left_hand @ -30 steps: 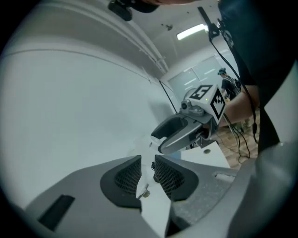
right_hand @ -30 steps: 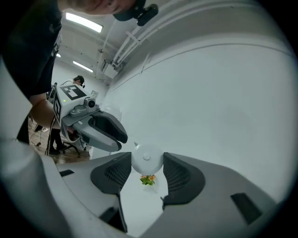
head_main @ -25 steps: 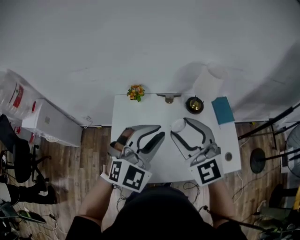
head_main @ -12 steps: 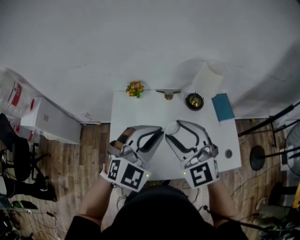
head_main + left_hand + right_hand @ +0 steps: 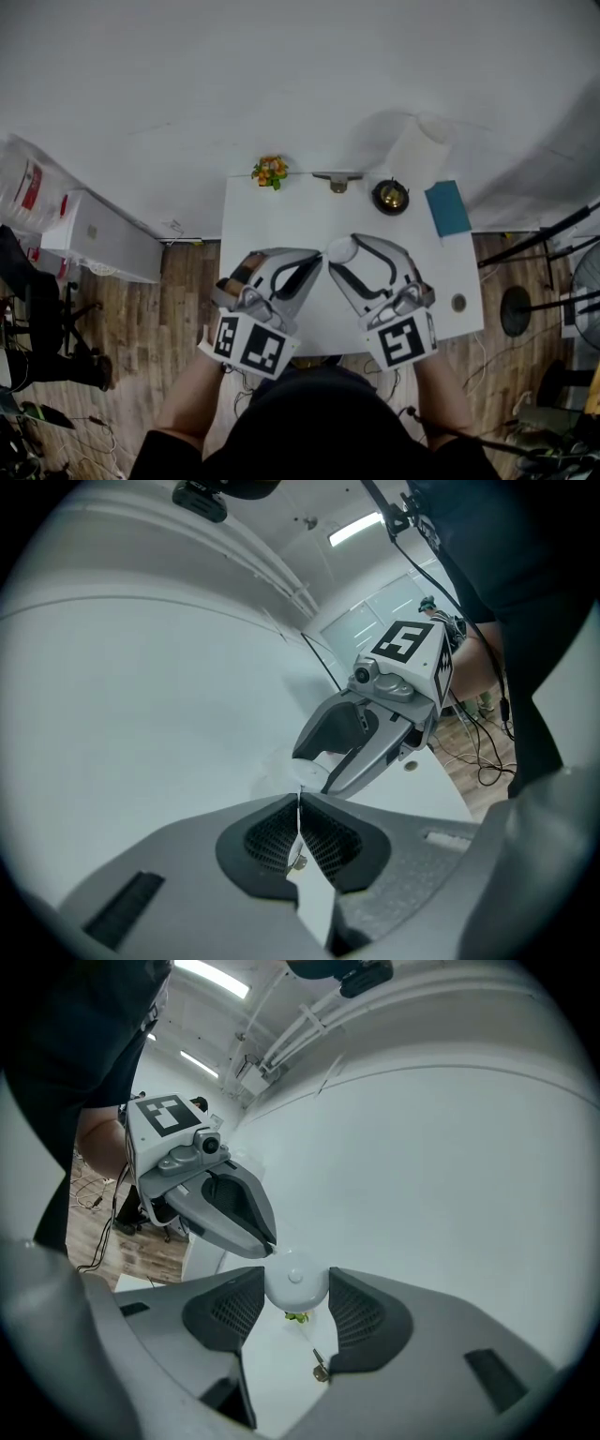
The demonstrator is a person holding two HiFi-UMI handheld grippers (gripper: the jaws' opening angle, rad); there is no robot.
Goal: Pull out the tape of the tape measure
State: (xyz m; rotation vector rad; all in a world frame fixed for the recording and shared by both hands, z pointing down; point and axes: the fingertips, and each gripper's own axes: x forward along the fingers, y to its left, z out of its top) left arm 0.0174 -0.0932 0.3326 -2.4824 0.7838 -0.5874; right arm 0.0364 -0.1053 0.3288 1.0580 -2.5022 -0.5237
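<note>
While the right gripper (image 5: 297, 1288) clasps the round white tape measure (image 5: 296, 1277) between widely spread jaws over the tabletop's middle, the left gripper (image 5: 300, 808) is pinched tight on the tape's end (image 5: 298, 862), just beside the tape measure. Both grips look set and hardly any tape is out, so the pull is only starting. Next, the grippers should draw straight apart without the pinch slipping. Below, wooden floor (image 5: 187, 281) surrounds the white tabletop (image 5: 262, 225). Beyond the tape measure stand a paper roll (image 5: 417, 155), a blue pad (image 5: 447, 208), a bell (image 5: 390, 197) and a small flower pot (image 5: 270, 171).
</note>
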